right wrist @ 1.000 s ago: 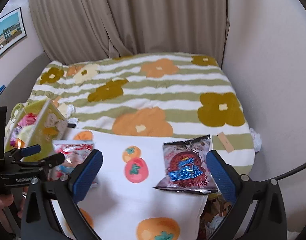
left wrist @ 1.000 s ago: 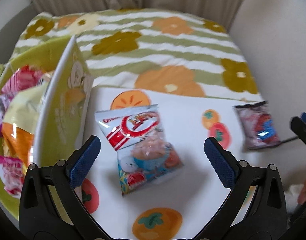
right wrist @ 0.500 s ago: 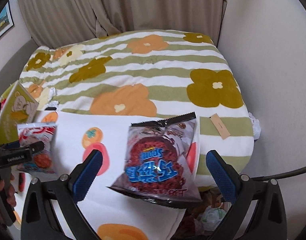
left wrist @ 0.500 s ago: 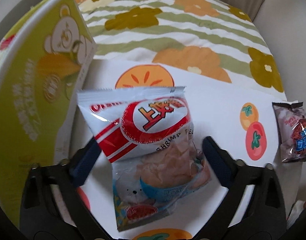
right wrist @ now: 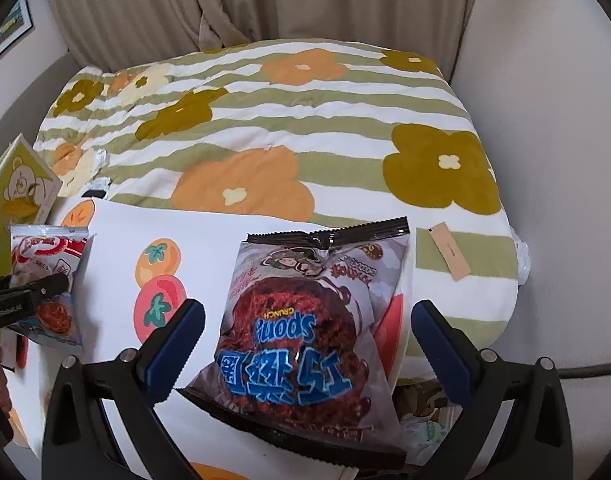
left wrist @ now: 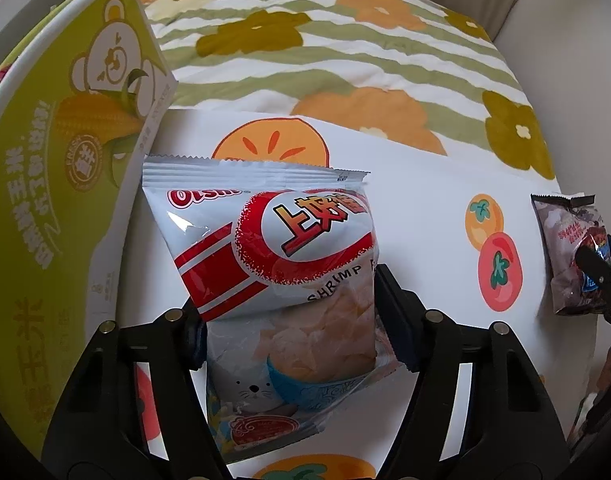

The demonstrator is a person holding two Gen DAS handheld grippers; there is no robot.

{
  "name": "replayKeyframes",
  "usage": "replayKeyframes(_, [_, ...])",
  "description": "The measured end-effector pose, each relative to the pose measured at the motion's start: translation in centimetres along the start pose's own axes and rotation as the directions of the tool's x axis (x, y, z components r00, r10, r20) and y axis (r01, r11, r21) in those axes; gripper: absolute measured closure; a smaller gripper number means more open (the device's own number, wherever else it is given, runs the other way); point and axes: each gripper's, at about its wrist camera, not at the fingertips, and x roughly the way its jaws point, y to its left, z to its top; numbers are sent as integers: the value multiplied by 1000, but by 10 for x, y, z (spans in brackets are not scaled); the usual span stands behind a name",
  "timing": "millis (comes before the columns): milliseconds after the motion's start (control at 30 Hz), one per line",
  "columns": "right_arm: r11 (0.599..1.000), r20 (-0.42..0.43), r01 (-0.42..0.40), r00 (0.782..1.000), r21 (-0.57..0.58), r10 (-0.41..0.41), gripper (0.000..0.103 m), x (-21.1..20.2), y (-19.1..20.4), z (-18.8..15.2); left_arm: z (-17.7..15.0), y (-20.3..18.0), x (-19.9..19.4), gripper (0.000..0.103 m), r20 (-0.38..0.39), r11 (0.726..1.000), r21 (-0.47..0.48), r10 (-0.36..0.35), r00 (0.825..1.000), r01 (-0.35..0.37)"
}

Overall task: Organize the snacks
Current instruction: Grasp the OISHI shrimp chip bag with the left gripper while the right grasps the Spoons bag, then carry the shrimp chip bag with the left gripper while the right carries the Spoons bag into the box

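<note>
Item: shrimp chip bag (left wrist: 281, 264). Lies flat on the fruit-print sheet (left wrist: 417, 184) over the bed, just beside the green corn box (left wrist: 53, 184), probably its destination. Long axis runs away from me, sealed top edge far. My left tool (left wrist: 289, 320) straddles its lower half, jaws closing, pads at both sides.

Item: chocolate crunch bag (right wrist: 317, 320). Near the sheet's right edge, print upside down to me. My right tool (right wrist: 305, 336) stands wide apart around it, holding nothing.
</note>
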Motion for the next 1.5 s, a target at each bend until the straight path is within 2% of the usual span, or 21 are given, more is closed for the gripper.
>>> replayKeyframes(200, [996, -10, 40, 999, -80, -41, 4, 10, 11, 0, -1, -7, -8, 41, 5, 1000, 24, 8, 1000, -8])
replayKeyframes(267, [993, -24, 49, 998, -109, -52, 15, 15, 14, -2, 1, -10, -12, 43, 10, 999, 37, 5, 1000, -5])
replayKeyframes(400, [982, -15, 79, 996, -170, -83, 22, 17, 22, -7, 3, -14, -17, 44, 17, 998, 56, -16, 1000, 15])
replayKeyframes(467, [975, -9, 100, 995, -198, -104, 31, 18, 26, -9, 4, -16, -16, 44, 12, 998, 62, -27, 1000, 27])
replayKeyframes(533, [970, -1, 113, 993, -216, -116, 34, 16, 29, -9, 3, -15, -17, 46, 14, 997, 58, -47, 999, 46])
replayKeyframes(633, [976, 7, 97, 995, -195, -98, 41, 9, 27, -8, 2, -15, -28, 46, 30, 996, 56, -77, 997, 76])
replayKeyframes(767, [988, 32, 63, 998, -141, -59, 42, -7, 29, -1, 5, -11, -53, 46, 69, 992, 65, -112, 991, 107])
replayKeyframes(933, [995, 103, 14, 995, -100, -3, 42, -52, 51, 13, 13, 5, -102, 46, 149, 983, 74, -175, 973, 165])
replayKeyframes(1100, [995, 175, -64, 981, -82, 78, 42, -102, 94, 28, 21, 40, -160, 46, 230, 974, 94, -222, 948, 205])
replayKeyframes(1233, [987, 214, -148, 964, -66, 159, 42, -132, 145, 38, 26, 91, -198, 46, 282, 976, 104, -214, 935, 192])
replayKeyframes(1367, [973, 238, -224, 943, -64, 233, 42, -149, 204, 43, 27, 148, -220, 46, 307, 980, 91, -195, 932, 175])
replayKeyframes(1500, [962, 259, -256, 927, -91, 271, 42, -161, 266, 45, 24, 208, -230, 46, 318, 985, 80, -171, 933, 154])
